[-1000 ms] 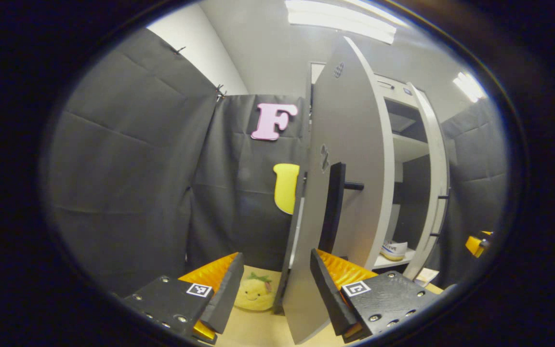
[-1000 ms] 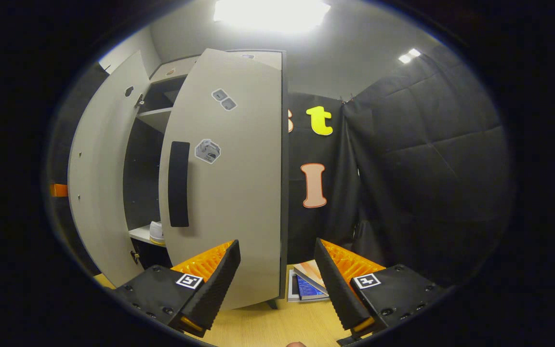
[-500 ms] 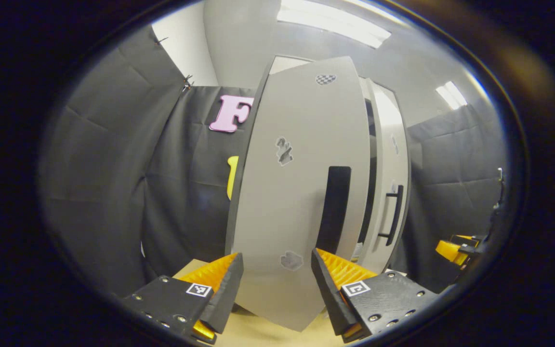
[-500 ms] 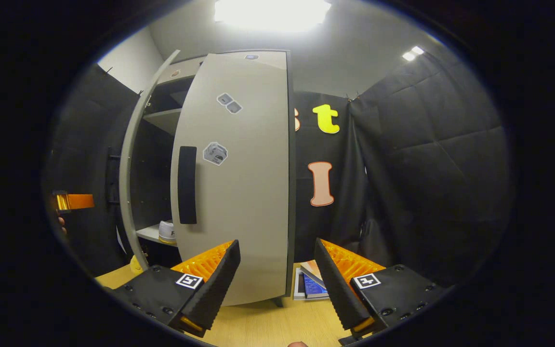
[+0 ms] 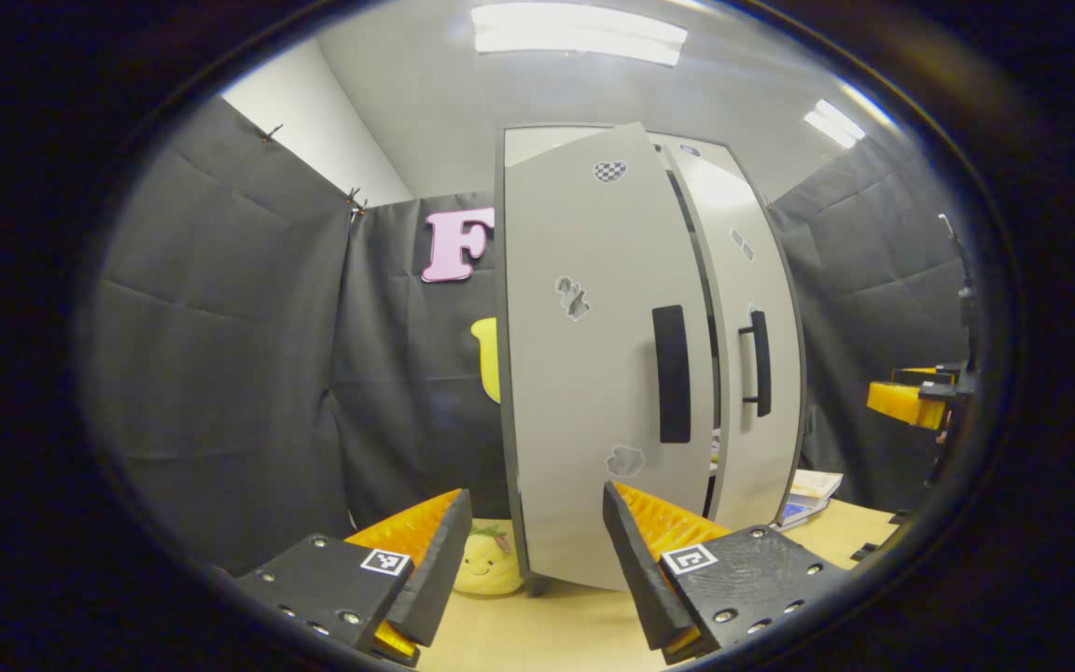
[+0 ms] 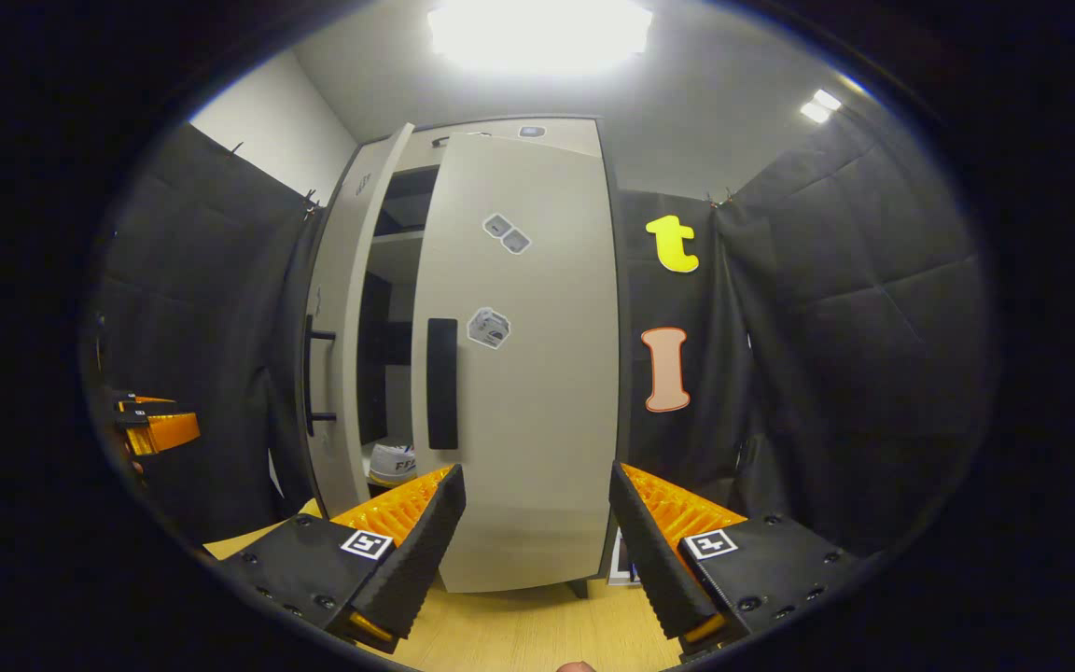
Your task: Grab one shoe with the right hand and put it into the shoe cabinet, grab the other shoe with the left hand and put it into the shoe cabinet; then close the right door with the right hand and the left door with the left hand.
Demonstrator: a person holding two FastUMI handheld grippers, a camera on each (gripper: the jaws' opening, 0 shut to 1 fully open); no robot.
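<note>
Left gripper view first: we hold our left gripper (image 5: pixel 528 551) with its jaws wide apart and nothing between them, low over the wooden table (image 5: pixel 537 635). Just past the fingertips stands the shoe cabinet (image 5: pixel 631 149), and its left door (image 5: pixel 593 373) fills the space ahead of us, nearly shut but still swung a little out from the frame. A dark vertical handle (image 5: pixel 672 373) sits near that door's inner edge. Beside it the right door (image 5: pixel 766 355) carries its own bar handle, and a thin dark gap separates the two. A yellow plush toy (image 5: pixel 486 565) rests on the table at the cabinet's foot, just beyond our left finger. At the far right edge we see the other tongs, our right gripper (image 5: pixel 911 401), well apart from the cabinet.

Right gripper view: our right gripper (image 6: pixel 537 551) is likewise spread wide and empty, hovering above the table (image 6: pixel 519 635), facing the right door (image 6: pixel 528 373). Between the two doors a gap stays open, and through it we see one white shoe (image 6: pixel 393 462) on a lower shelf inside. The left door (image 6: pixel 337 355) stands ajar, and our left gripper (image 6: pixel 160 429) shows at the far left.
</note>
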